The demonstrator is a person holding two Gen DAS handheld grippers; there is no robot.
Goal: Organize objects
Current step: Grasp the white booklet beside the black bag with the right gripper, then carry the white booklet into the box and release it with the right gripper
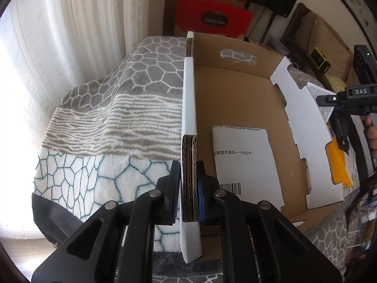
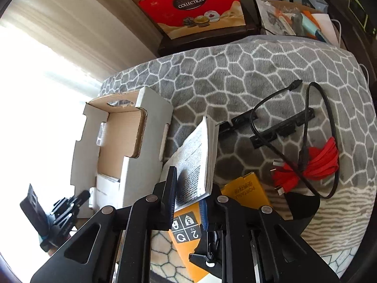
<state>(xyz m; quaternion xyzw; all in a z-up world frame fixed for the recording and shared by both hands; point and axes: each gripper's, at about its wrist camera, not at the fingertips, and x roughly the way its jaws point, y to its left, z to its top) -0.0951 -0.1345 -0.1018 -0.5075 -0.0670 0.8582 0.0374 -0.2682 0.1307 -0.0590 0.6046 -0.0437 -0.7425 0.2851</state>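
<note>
My left gripper [image 1: 189, 184] is shut on the near side wall of an open cardboard box [image 1: 188, 94], its pads pressing both faces of the corrugated edge. A white printed sheet [image 1: 245, 165] lies on the box floor. In the right wrist view, my right gripper [image 2: 188, 198] is shut on the lower corner of a white printed booklet [image 2: 195, 158], which fans up beside the box [image 2: 132, 141]. Under it lies a yellow leaflet [image 2: 245, 191]. The right gripper [image 1: 342, 141] also shows at the right edge of the left wrist view, just outside the box.
Everything rests on a grey patterned blanket [image 2: 235, 70]. To the right lie a red flat cable bundle [image 2: 315, 162], a black cable [image 2: 329, 118] and two black brackets [image 2: 282, 127]. A red gift box [image 2: 193, 4] stands behind. Curtains hang at the left.
</note>
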